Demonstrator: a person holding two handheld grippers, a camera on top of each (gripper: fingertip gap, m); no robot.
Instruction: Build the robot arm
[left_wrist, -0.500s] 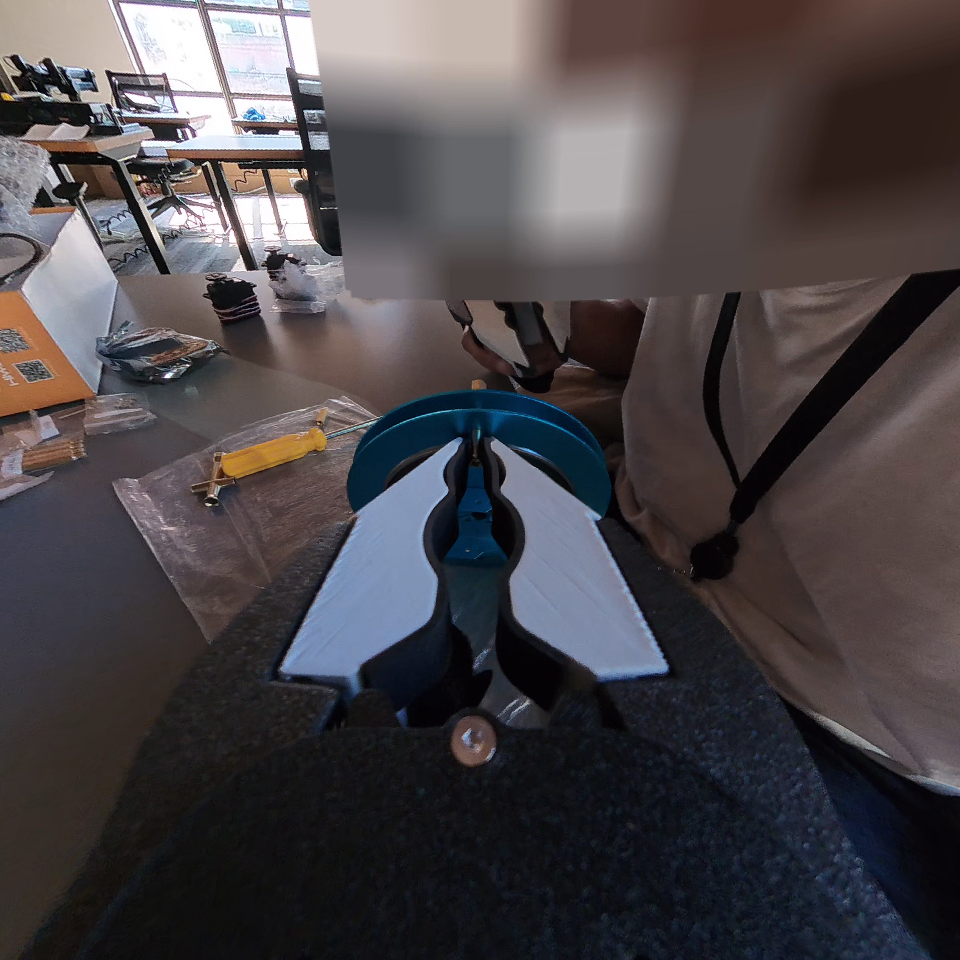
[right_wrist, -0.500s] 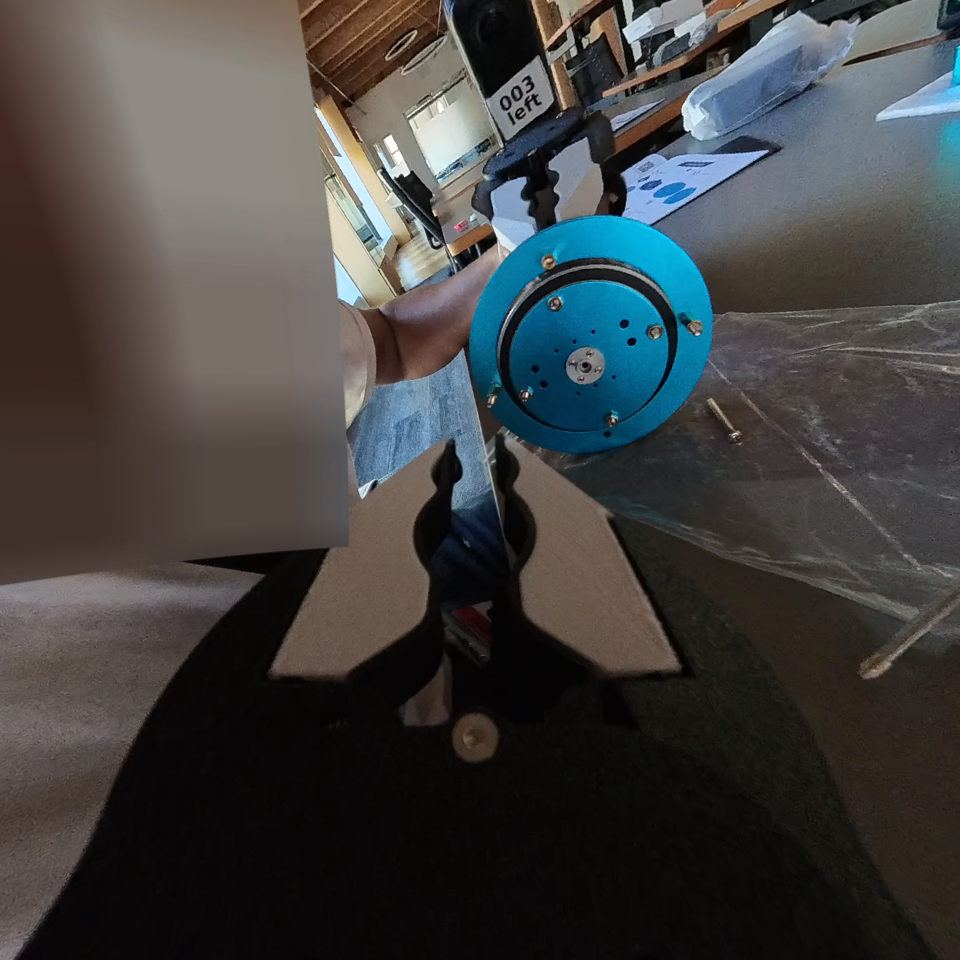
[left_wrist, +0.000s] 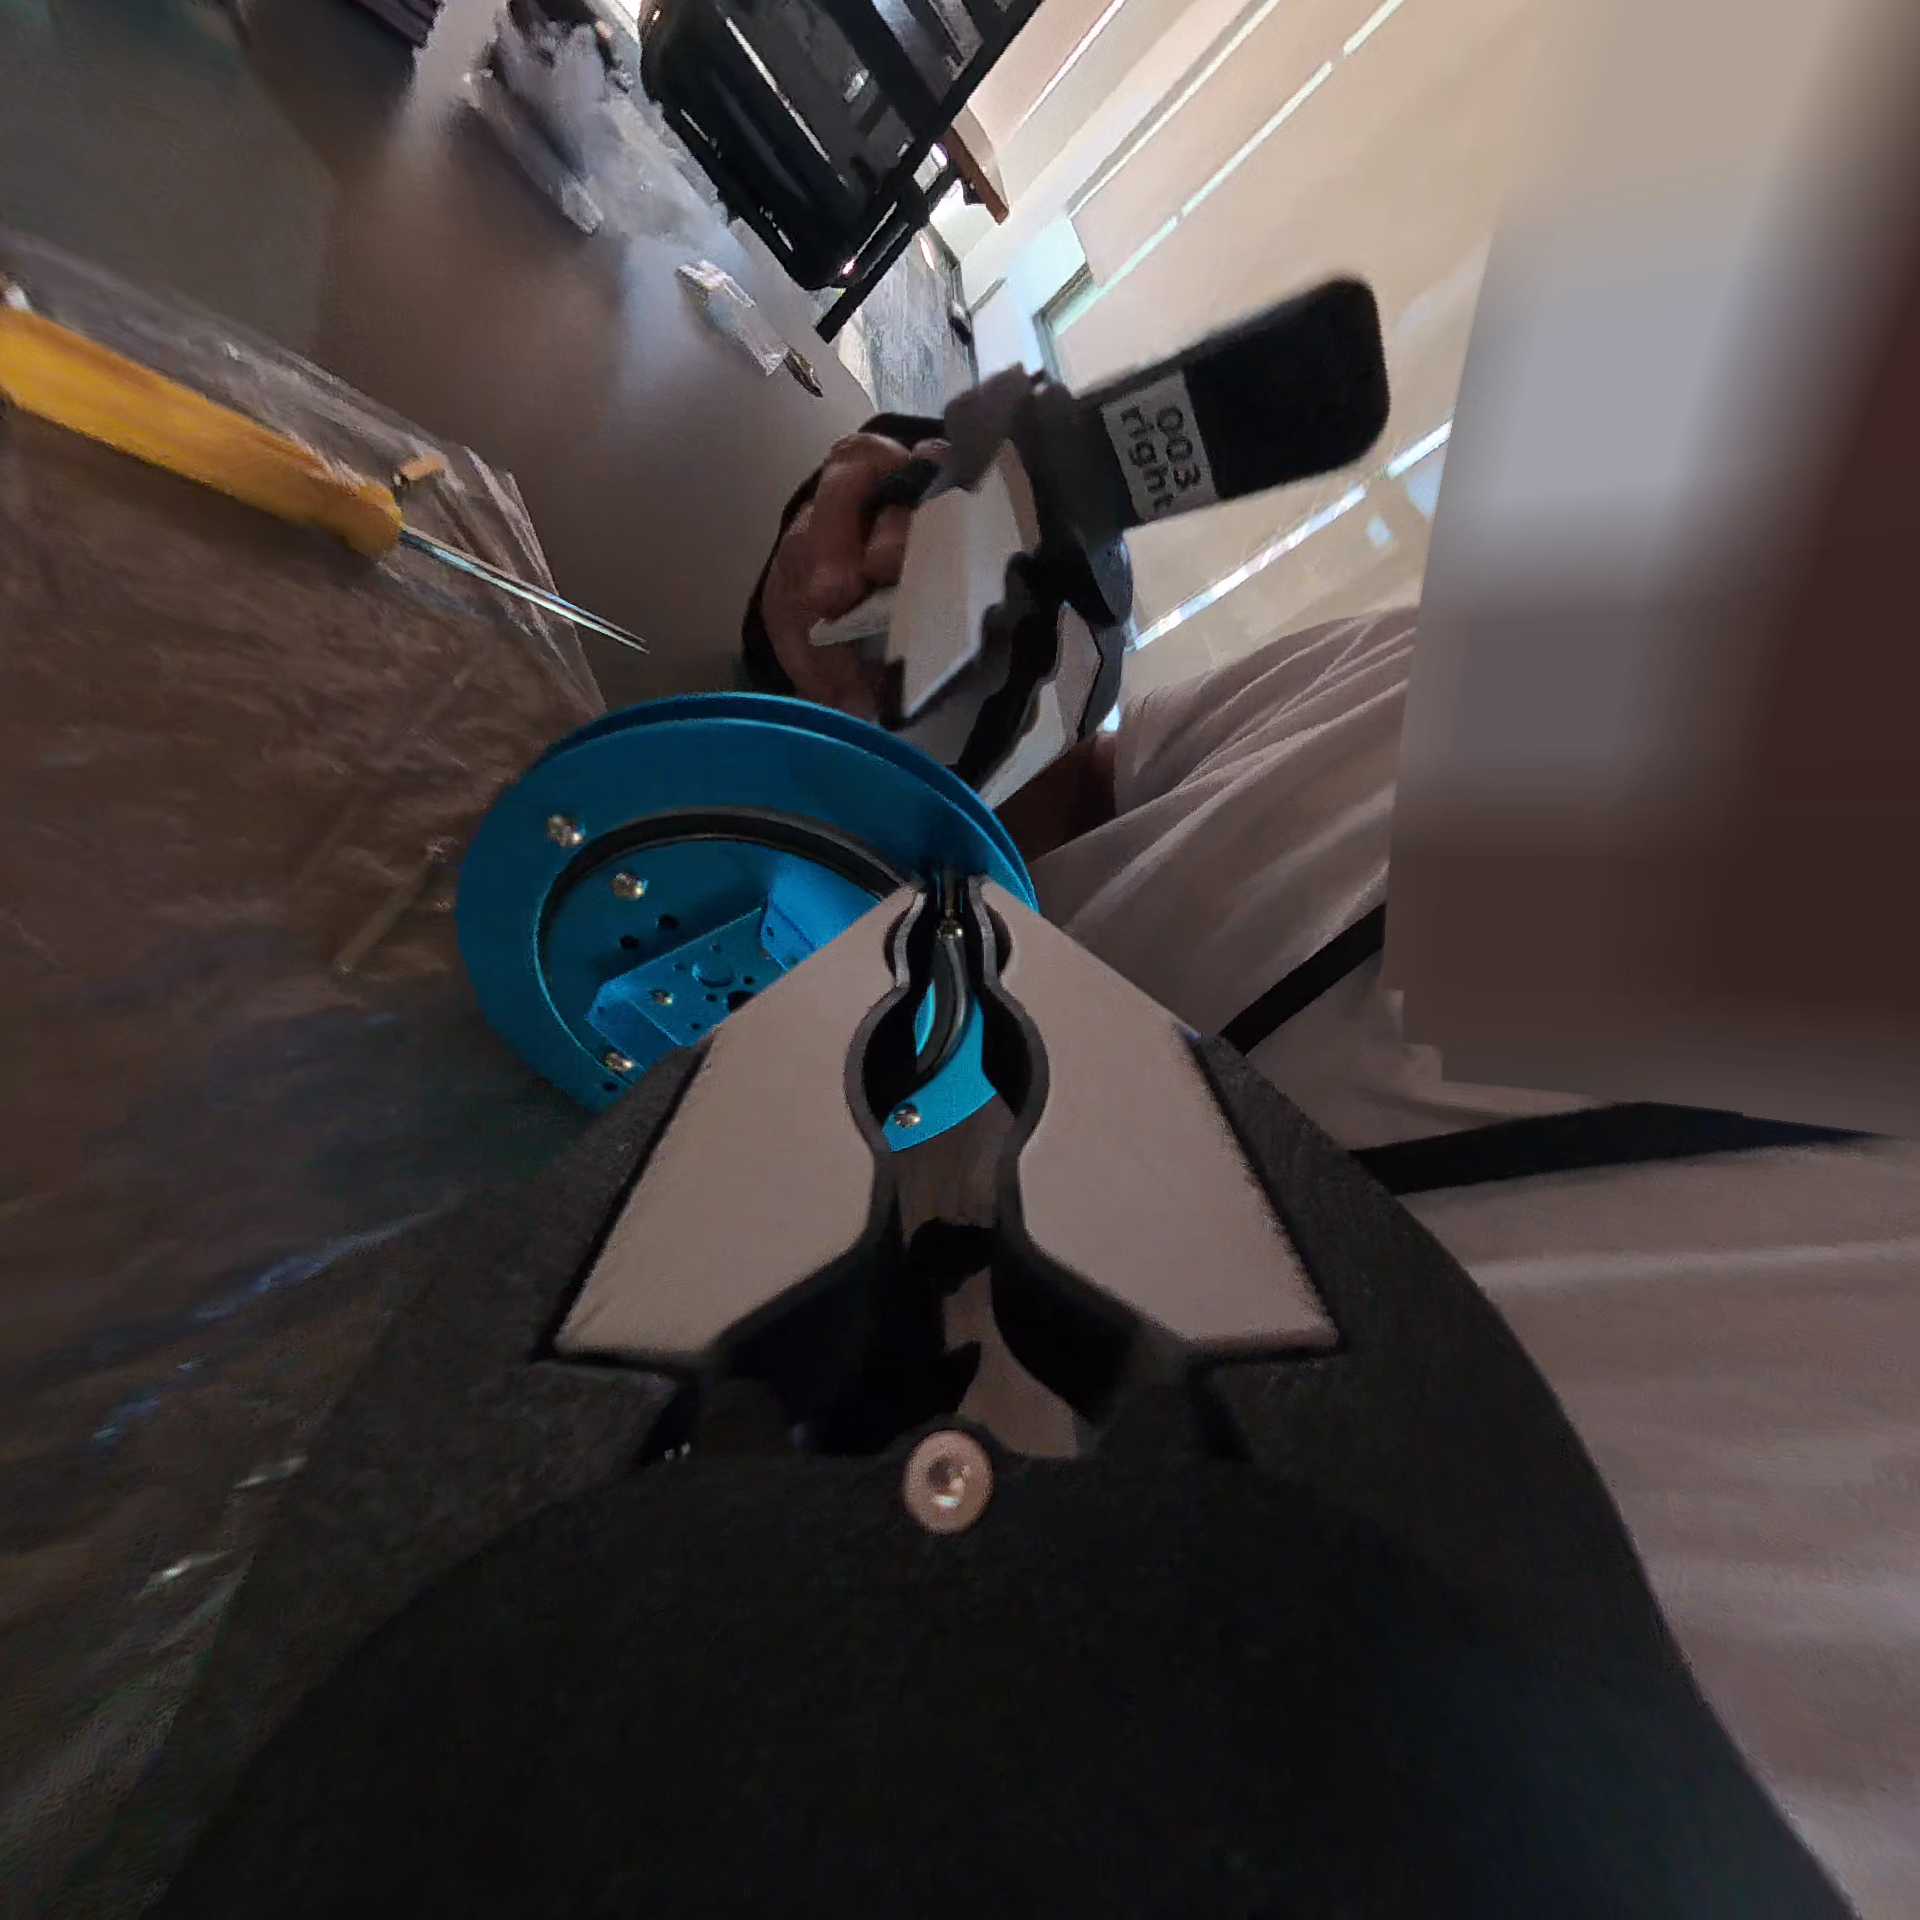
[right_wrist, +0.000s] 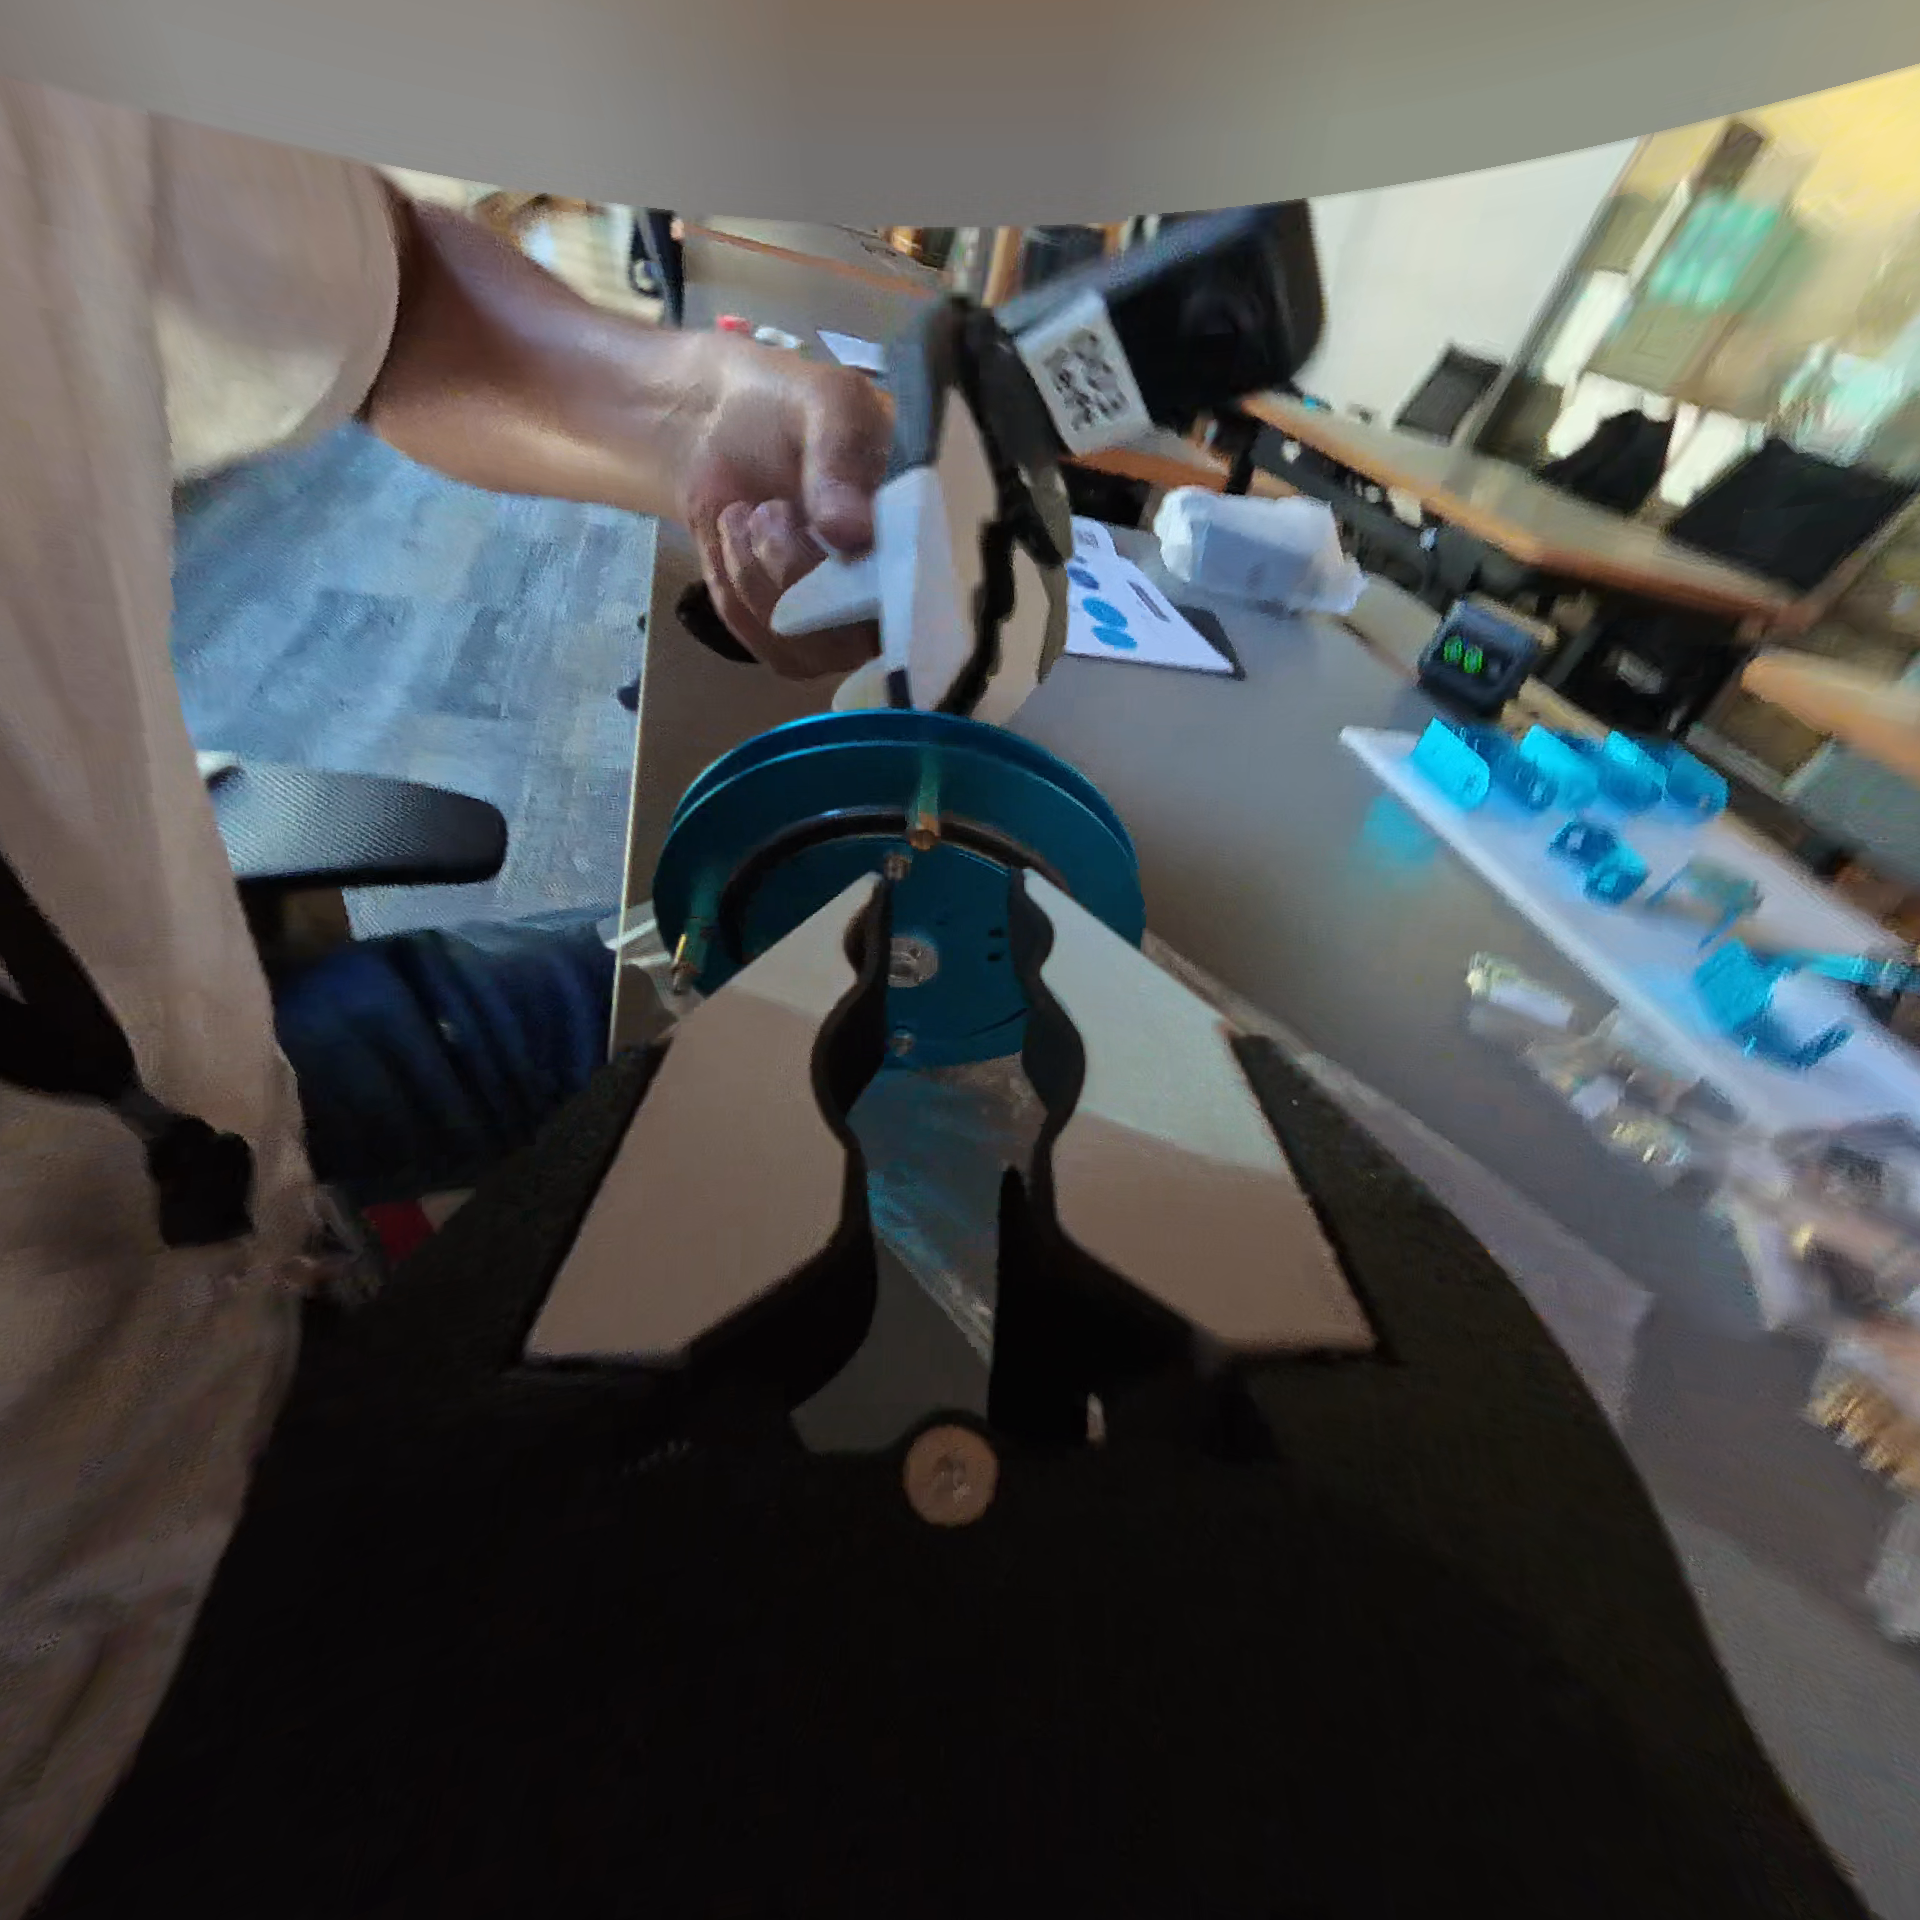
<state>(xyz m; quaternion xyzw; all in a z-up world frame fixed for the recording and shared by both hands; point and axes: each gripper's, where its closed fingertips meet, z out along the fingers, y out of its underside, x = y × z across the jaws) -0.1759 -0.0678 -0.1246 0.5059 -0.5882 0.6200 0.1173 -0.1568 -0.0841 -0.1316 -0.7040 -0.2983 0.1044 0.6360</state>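
Two blue plates joined by short posts make up the disc (left_wrist: 665, 862), which hangs in the air between both tools, above a clear plastic sheet (left_wrist: 208, 748) at the near edge of the bench (right_wrist: 1247, 810).

The left tool (left_wrist: 951, 909) is clamped narrow on the disc's rim, with the edge of the plate and its black ring caught between the tips. The right tool (right_wrist: 948, 888) comes at the disc from the opposite side. Its jaws stand a little apart in front of the round hub, and I cannot tell whether they touch or grip it. A hand (right_wrist: 779, 520) holds the left tool from above.

Beyond the left tool's tips and to their left, a yellow screwdriver (left_wrist: 197, 436) lies on the sheet, well apart from the disc. To the right of the right tool sits a white tray (right_wrist: 1455, 790) of small blue parts. Farther off are a printed sheet (right_wrist: 1143, 623) and a white wrapped bundle (right_wrist: 1247, 540). To the right tool's left is the person's pale shirt (right_wrist: 156, 520), with a chair (right_wrist: 364, 831) beyond it.
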